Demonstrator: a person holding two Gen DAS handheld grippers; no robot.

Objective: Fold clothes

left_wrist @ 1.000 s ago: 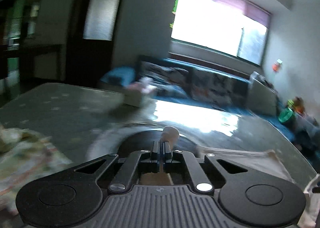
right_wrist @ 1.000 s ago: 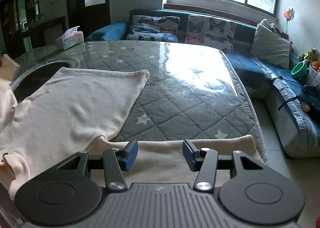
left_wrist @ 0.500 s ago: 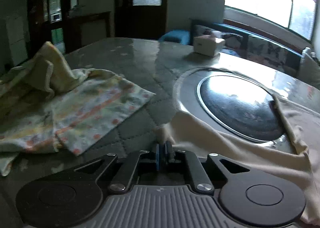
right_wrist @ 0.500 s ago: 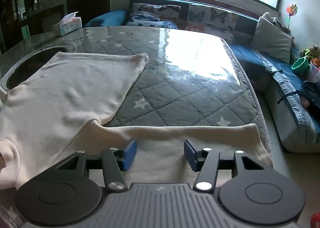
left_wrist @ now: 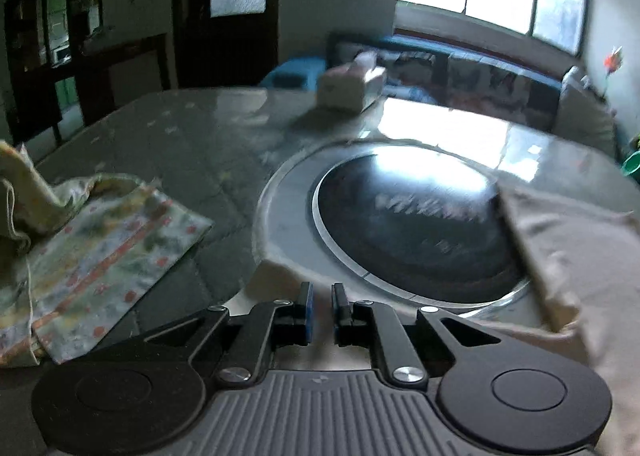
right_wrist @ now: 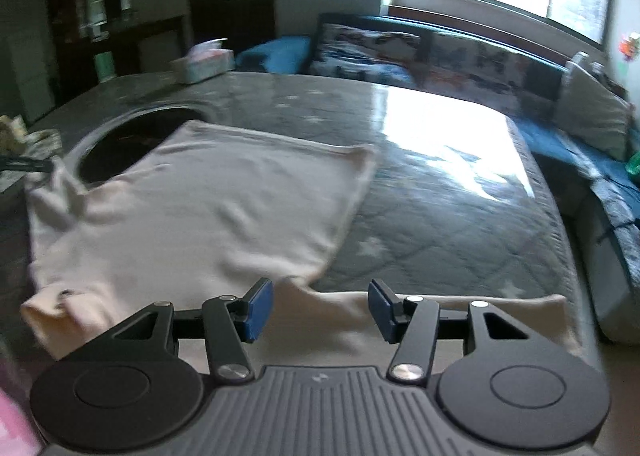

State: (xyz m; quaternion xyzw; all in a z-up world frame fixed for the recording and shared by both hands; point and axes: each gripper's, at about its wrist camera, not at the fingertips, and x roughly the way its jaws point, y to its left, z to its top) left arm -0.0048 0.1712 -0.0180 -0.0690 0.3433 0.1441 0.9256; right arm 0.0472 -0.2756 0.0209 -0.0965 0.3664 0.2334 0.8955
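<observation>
While cream shirt (right_wrist: pixel 208 208) lies flat | left tongs (left_wrist: pixel 320 306) slightly parted | right tongs (right_wrist: pixel 320 308) spread wide

Cream garment (right_wrist: pixel 208 208), star-quilted grey table cover (right_wrist: pixel 440 224)

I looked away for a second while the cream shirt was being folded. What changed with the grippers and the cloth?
The left gripper, shut on the cream shirt half a second ago, now has its jaws slightly apart, with a small gap between the blue pads; the cloth lies under it, seemingly let go. The right gripper stays open over the shirt's near edge. The floral cloth and tissue box stayed put.
</observation>
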